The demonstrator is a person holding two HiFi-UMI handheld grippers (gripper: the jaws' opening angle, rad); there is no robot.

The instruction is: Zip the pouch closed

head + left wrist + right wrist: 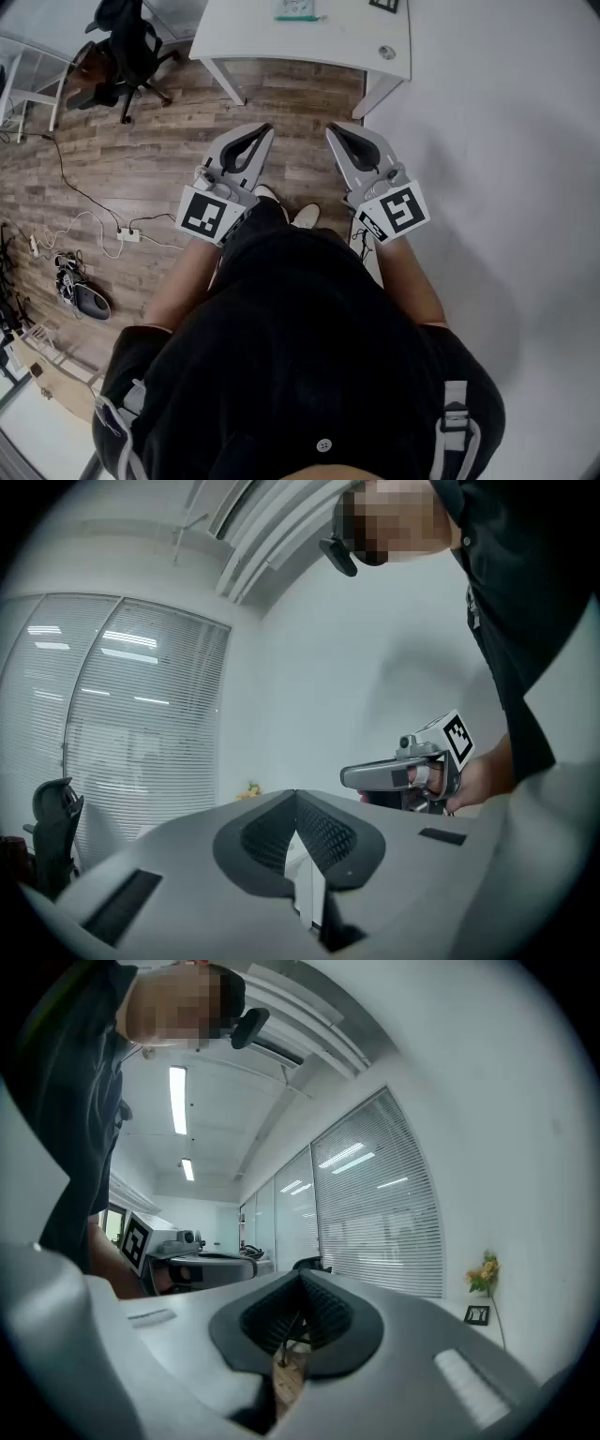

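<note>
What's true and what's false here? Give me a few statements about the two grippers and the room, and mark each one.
1. The left gripper has its jaws wide open. False: they are shut, with nothing between them.
2. The right gripper has its jaws shut and empty. True.
3. The floor is carpeted. False: it is wood planks.
4. A black office chair stands to the left of the white table in the head view. True.
</note>
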